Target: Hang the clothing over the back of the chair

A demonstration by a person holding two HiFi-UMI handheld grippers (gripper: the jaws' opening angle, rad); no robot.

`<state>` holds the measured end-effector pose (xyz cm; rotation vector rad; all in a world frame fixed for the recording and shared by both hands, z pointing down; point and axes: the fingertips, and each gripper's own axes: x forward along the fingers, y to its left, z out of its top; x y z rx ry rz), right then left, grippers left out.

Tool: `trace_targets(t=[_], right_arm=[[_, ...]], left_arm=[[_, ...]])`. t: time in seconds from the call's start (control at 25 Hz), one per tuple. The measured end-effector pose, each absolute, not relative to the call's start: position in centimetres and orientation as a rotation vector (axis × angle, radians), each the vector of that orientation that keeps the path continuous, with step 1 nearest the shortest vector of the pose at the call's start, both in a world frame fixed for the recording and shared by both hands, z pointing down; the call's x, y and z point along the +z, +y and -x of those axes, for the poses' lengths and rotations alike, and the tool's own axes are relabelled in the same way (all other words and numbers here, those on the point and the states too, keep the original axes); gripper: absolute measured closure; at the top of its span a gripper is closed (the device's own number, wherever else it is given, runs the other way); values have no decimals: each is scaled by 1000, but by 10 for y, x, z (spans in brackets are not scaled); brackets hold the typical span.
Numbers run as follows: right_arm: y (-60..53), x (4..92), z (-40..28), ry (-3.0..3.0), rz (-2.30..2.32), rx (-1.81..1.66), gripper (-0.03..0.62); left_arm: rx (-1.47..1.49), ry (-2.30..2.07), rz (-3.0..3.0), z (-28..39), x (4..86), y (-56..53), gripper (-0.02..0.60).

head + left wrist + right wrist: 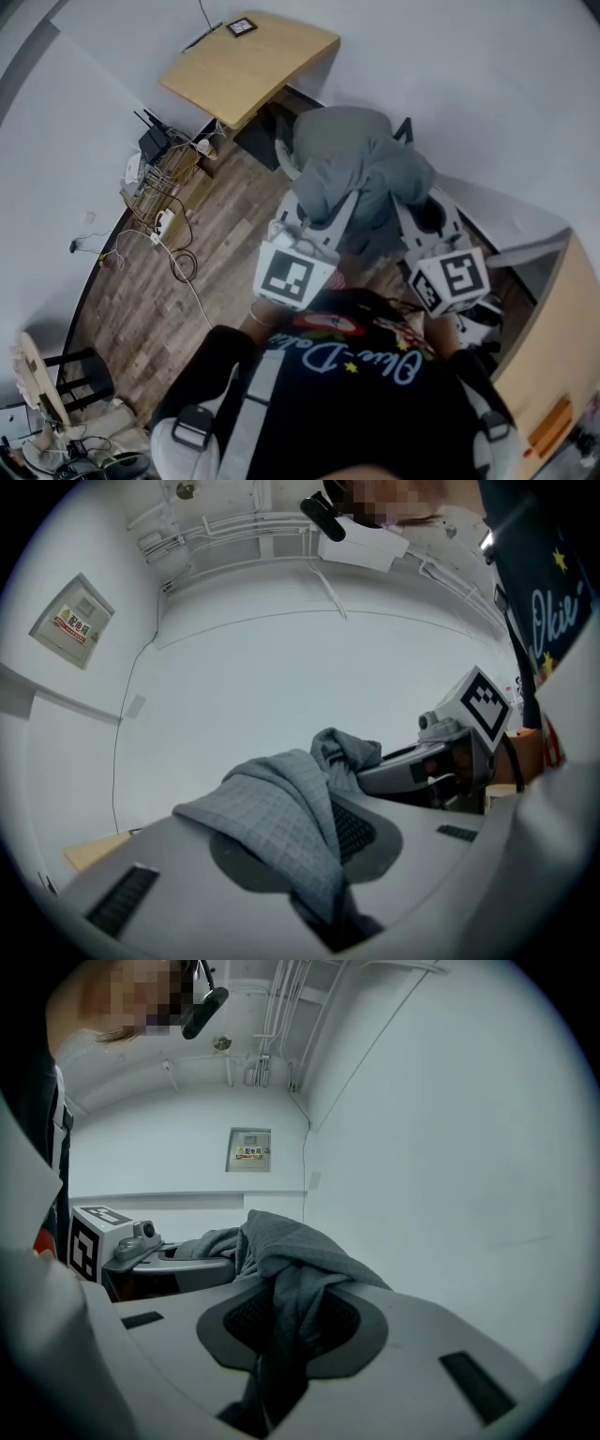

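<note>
The clothing is a grey waffle-knit garment [356,169], bunched and held up in the air in front of me between both grippers. My left gripper [314,214] is shut on its left part; in the left gripper view the cloth [281,808] drapes over the jaws [319,874] and runs down into the gap between them. My right gripper [414,204] is shut on the right part, and the garment [291,1260] hangs down between its pads [281,1354]. Each gripper shows in the other's view, the right gripper [441,761] and the left gripper [141,1246]. Both point level toward a white wall.
A wooden table [248,61] stands against the wall ahead, with dark furniture [258,136] under it. Cables and power strips [159,202] lie on the wood floor at the left. A black chair [80,375] stands at the lower left. A wooden cabinet [553,356] is at the right.
</note>
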<state>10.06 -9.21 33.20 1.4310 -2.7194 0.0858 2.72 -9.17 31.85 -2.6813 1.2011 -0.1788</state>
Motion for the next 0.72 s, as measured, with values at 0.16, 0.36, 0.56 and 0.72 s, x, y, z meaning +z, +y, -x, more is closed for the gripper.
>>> trace_targets(t=[0.16,0.36,0.56,0.72], right_arm=[[-120,336,-103,-2705,-1435,108,525],[-149,336,-98,-2691,-1435,124,525],[-176,338,-90,-2672,-1435,140,525],[-198,347,-86,-2648,-1442,150,525]], left_arm=[[-179,1199,2696,-29,322,-119,506],[-186,1199,2714,-23,323,-147,506],[-189,1191,2732,-15,327,-176,506],[-208,1176,2754,-11,336,-197,506]])
